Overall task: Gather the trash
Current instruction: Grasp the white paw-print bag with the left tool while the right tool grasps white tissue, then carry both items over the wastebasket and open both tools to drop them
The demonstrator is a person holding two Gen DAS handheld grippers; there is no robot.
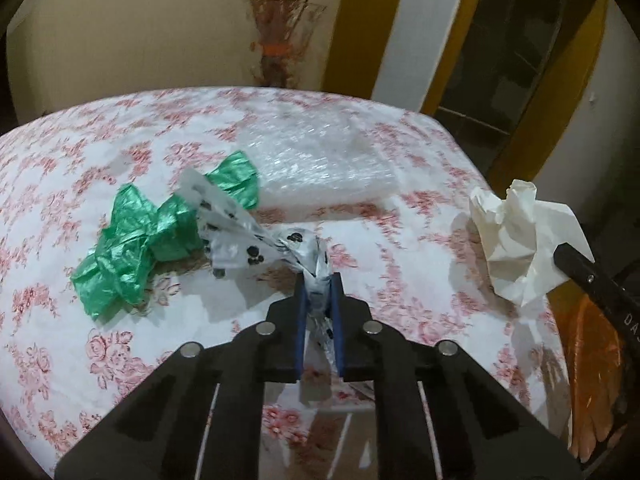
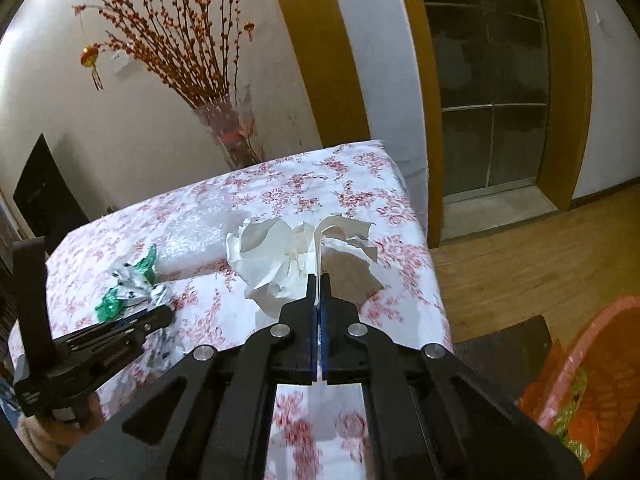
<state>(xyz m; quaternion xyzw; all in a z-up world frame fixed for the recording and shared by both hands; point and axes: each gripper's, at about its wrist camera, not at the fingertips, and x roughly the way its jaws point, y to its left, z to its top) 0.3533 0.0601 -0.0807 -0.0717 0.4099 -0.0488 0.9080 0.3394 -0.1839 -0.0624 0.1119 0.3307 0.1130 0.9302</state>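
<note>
Now: your left claw (image 1: 319,280) pinches the spotted wrapper (image 1: 248,240) mid-desk | right claw (image 2: 319,280) pinches crumpled paper (image 2: 280,264) by the desk's (image 2: 352,184) right edge, likely for the red basket (image 2: 592,360).

Home, living or dining room: tabletop (image 2: 304,188) under rose-print cloth; glass vase (image 2: 236,132) of red-berry branches with festive ornaments; wood-framed glazed door (image 2: 492,80); wood floor (image 2: 540,256); orange basket (image 2: 592,364).
</note>
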